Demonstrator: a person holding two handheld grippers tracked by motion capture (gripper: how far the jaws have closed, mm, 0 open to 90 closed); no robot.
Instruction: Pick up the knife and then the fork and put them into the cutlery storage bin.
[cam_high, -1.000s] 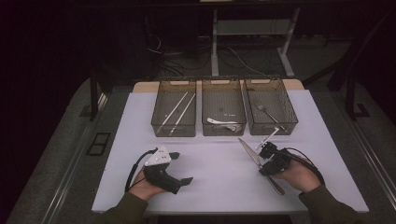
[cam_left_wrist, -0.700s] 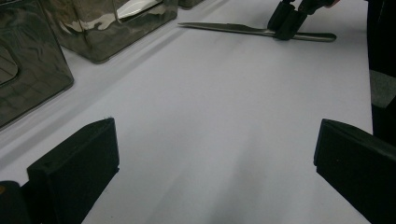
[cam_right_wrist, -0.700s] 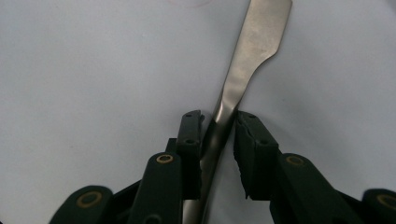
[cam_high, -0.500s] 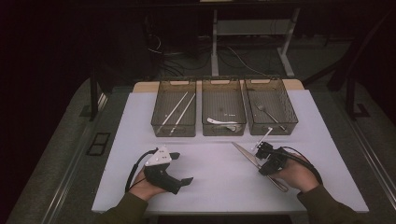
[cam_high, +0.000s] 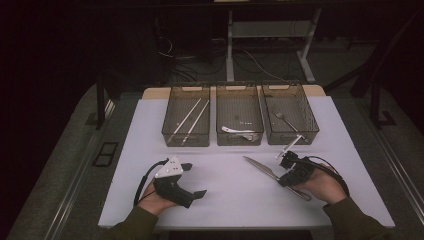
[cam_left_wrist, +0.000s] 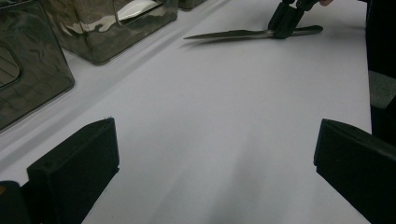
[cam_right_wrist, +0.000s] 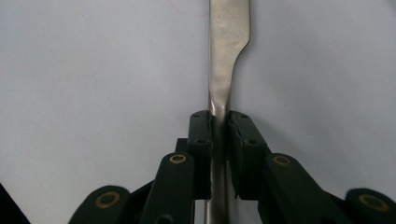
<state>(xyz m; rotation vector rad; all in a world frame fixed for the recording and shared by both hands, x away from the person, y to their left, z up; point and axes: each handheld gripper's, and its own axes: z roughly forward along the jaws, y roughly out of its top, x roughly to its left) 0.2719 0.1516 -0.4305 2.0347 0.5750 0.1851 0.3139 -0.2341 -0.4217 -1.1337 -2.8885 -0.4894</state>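
A metal table knife (cam_high: 262, 169) lies on the white tabletop at the right, blade pointing left and away. My right gripper (cam_high: 282, 181) is shut on it near where blade meets handle; its jaws have just been closing, and in the right gripper view the pads (cam_right_wrist: 201, 135) press the knife (cam_right_wrist: 229, 28) from both sides. My left gripper (cam_high: 195, 180) rests on the table at the left, open, with nothing between its jaws. The left gripper view has bare table between my own left gripper (cam_left_wrist: 215, 177) jaws, and farther off the knife (cam_left_wrist: 233, 34) held by the right gripper (cam_left_wrist: 282, 23).
Three clear bins stand in a row at the back of the table. The left bin (cam_high: 186, 144) holds two thin sticks, the middle bin (cam_high: 239, 143) a white spoon, the right bin (cam_high: 292, 142) a metal fork. The floor around is dark.
The right gripper has closed on the knife, and the blade has swung slightly to the left. The left gripper has stayed where it was.
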